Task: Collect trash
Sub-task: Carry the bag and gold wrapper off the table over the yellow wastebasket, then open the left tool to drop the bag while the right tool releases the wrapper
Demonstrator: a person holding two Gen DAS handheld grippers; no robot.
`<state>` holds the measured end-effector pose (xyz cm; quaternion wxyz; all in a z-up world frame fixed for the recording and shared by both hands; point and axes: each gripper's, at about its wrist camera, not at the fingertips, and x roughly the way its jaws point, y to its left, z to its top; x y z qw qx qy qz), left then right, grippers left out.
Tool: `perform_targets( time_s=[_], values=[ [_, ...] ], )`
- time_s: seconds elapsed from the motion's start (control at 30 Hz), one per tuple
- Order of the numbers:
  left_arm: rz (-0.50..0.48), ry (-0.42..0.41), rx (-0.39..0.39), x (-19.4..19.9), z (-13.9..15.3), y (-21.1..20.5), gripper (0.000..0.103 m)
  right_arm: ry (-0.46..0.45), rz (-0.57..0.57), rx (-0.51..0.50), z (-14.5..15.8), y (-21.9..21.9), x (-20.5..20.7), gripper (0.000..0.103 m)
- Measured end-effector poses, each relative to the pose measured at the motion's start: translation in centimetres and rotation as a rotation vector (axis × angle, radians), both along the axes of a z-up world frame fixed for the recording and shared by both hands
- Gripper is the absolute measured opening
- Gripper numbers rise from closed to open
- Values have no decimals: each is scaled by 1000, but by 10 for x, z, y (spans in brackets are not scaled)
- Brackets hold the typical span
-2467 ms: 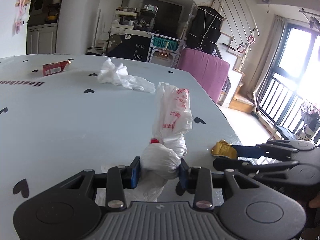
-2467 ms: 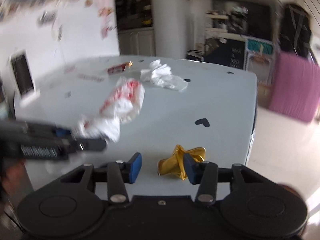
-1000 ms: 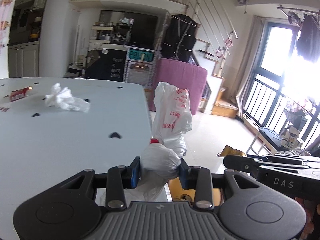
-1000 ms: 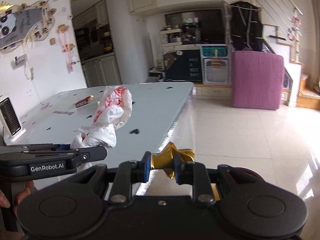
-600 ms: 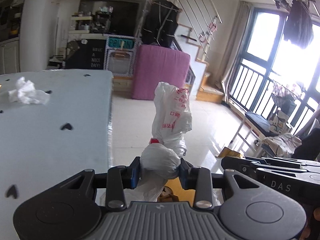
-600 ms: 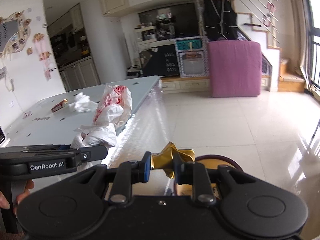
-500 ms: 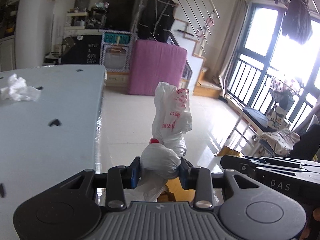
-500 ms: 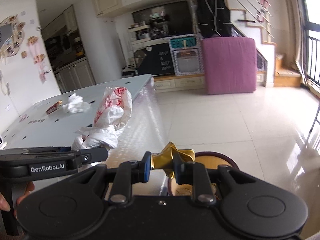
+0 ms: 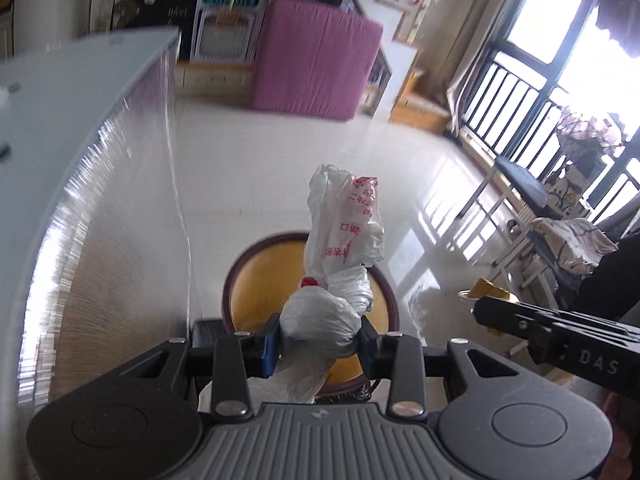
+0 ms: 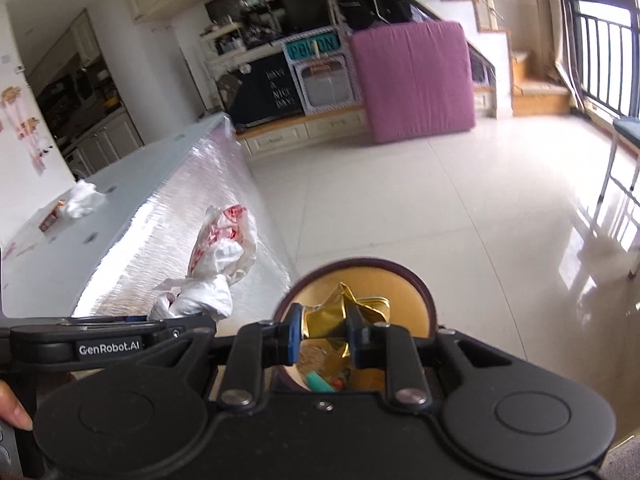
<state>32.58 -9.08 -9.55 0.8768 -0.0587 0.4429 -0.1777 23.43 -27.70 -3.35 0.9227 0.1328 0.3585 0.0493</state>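
Observation:
My left gripper (image 9: 318,338) is shut on a crumpled white plastic bag with red print (image 9: 344,220), held above a round bin with a dark red rim and yellow inside (image 9: 256,280). My right gripper (image 10: 322,334) is shut on a crumpled gold wrapper (image 10: 340,314), held right over the same bin (image 10: 420,288), which has some rubbish at its bottom. The bag also shows in the right wrist view (image 10: 220,256), and the gold wrapper in the left wrist view (image 9: 486,290).
The grey table (image 10: 120,208) stands to the left with a silvery side. A white tissue wad (image 10: 84,198) and a small red packet (image 10: 50,218) lie on it. A pink cushion (image 10: 412,80) leans at the back. White tiled floor surrounds the bin.
Both grippers have swung away from the table and tilted down, each holding its item. The bin has come into view directly beneath them.

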Motion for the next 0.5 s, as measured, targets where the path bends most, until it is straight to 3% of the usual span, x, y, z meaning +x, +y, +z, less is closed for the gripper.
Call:
perform_targets(
  time_s=[0.37, 0.5],
  values=[
    [97, 286, 19, 80, -60, -8, 39, 180, -35, 52, -52, -32, 68, 24],
    [61, 394, 2, 106, -77, -27, 39, 224, -42, 89, -59, -41, 89, 24]
  ],
)
